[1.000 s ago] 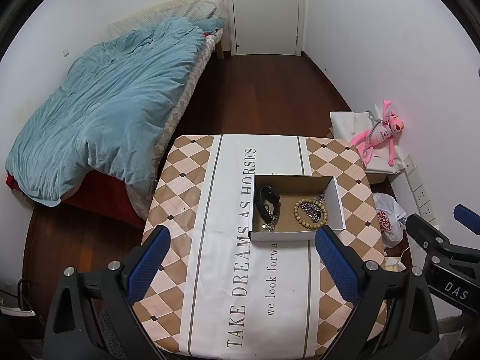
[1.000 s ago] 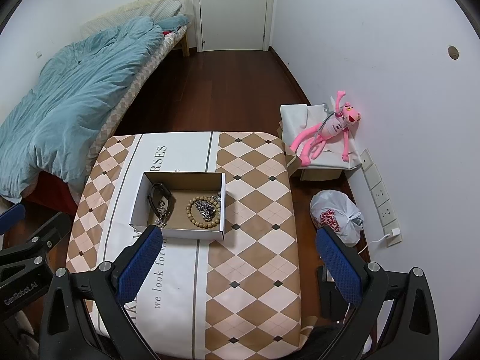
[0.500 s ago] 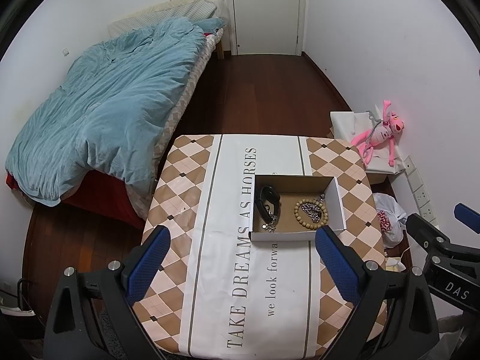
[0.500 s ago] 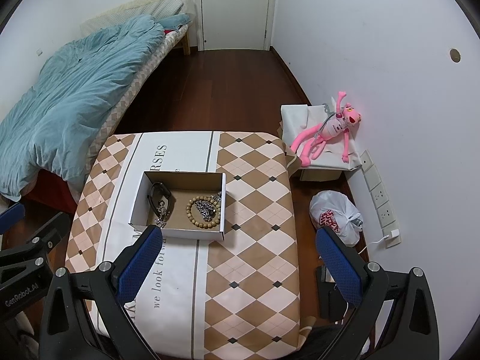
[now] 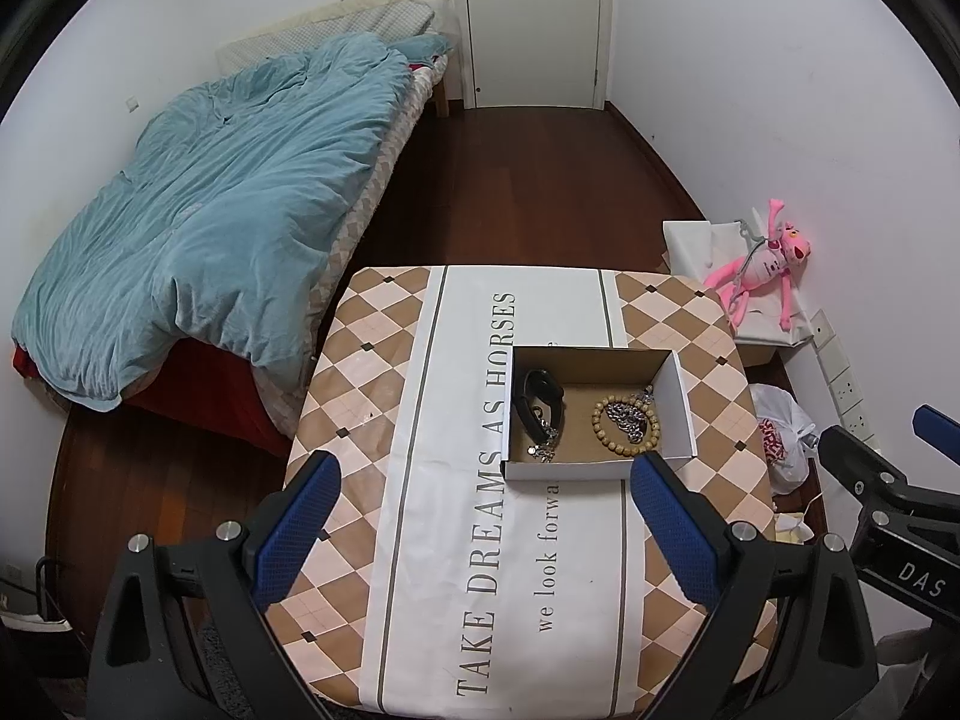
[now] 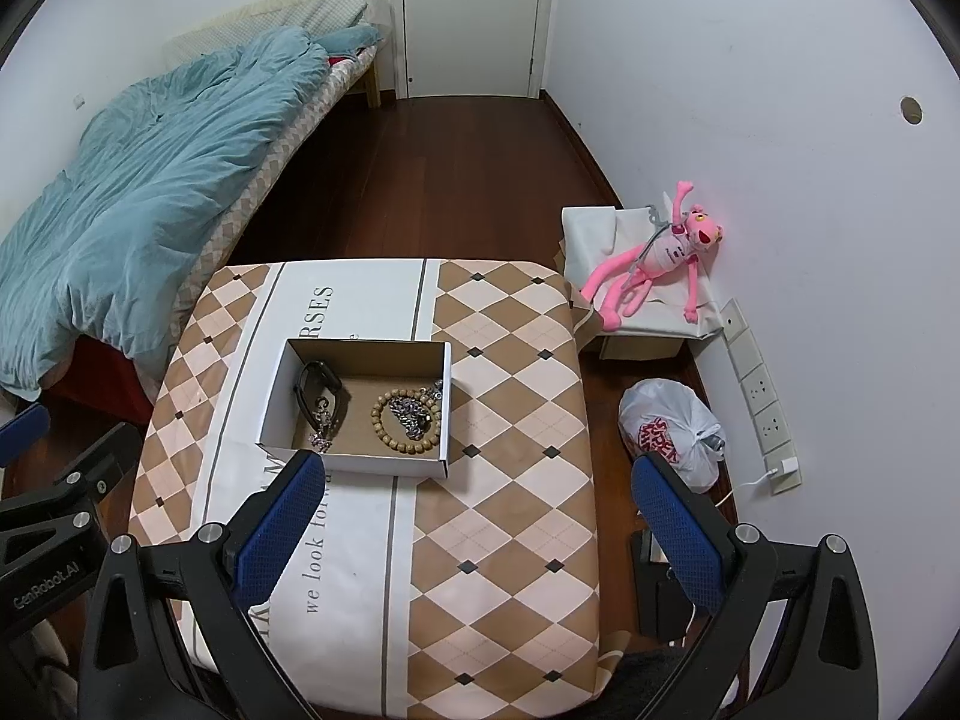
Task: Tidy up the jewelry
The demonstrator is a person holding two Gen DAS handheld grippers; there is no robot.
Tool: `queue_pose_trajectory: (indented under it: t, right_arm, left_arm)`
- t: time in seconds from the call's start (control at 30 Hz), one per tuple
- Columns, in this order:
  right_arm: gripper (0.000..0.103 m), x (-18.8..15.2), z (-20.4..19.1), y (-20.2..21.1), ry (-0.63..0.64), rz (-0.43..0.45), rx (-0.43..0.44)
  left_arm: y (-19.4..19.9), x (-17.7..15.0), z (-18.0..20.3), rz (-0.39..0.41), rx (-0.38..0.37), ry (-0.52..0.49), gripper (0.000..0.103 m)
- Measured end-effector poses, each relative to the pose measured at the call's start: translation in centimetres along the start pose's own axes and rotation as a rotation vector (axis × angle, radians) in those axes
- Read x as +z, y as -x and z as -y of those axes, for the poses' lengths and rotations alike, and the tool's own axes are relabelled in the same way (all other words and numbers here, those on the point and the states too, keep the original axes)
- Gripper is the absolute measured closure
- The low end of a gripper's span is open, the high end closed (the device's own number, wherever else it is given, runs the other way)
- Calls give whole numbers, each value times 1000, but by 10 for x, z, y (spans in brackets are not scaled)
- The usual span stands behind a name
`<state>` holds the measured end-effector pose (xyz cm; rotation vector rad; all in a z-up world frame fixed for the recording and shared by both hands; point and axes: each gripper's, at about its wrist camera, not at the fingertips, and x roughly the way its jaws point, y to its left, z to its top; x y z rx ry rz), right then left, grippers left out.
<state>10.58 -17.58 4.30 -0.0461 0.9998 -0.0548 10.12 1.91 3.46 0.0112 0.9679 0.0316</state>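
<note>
Nearby, bed [image 5: 210, 228], pink plush toy [image 6: 657, 258], plastic bag [image 6: 672, 435].

Home bedroom. A bed [image 5: 228, 228] with a blue duvet [image 6: 138, 192] stands along one wall. Wooden floor [image 5: 528, 180], white door [image 6: 474, 18], pink soft toy [image 6: 654, 258].

The box [image 5: 600, 468] sits on the surface [image 5: 456, 540], toward its right half. Inside the box, the band [image 5: 543, 399] lies at the left and the bead bracelet [image 5: 627, 426] at the right, encircling a chain [image 5: 630, 420]. The bed [image 5: 228, 210] stands left of the surface; the plush toy [image 6: 654, 258] lies to its right.
</note>
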Motion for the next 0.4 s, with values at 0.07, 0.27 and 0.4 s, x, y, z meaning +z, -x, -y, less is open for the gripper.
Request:
queue_pose_trajectory:
  t: [0.07,0.27,0.4]
  right_arm:
    - [0,0,0,0,-2,-1,4]
    - [0,-2,0,0,0,-4,2]
    - [0,-4,2,0,-3,-3,2]
  left_arm:
    - [0,0,0,0,-1,0,4]
    - [1,-1,-1,11,-8,0,4]
    - [0,-4,-5,14,-10,0,4]
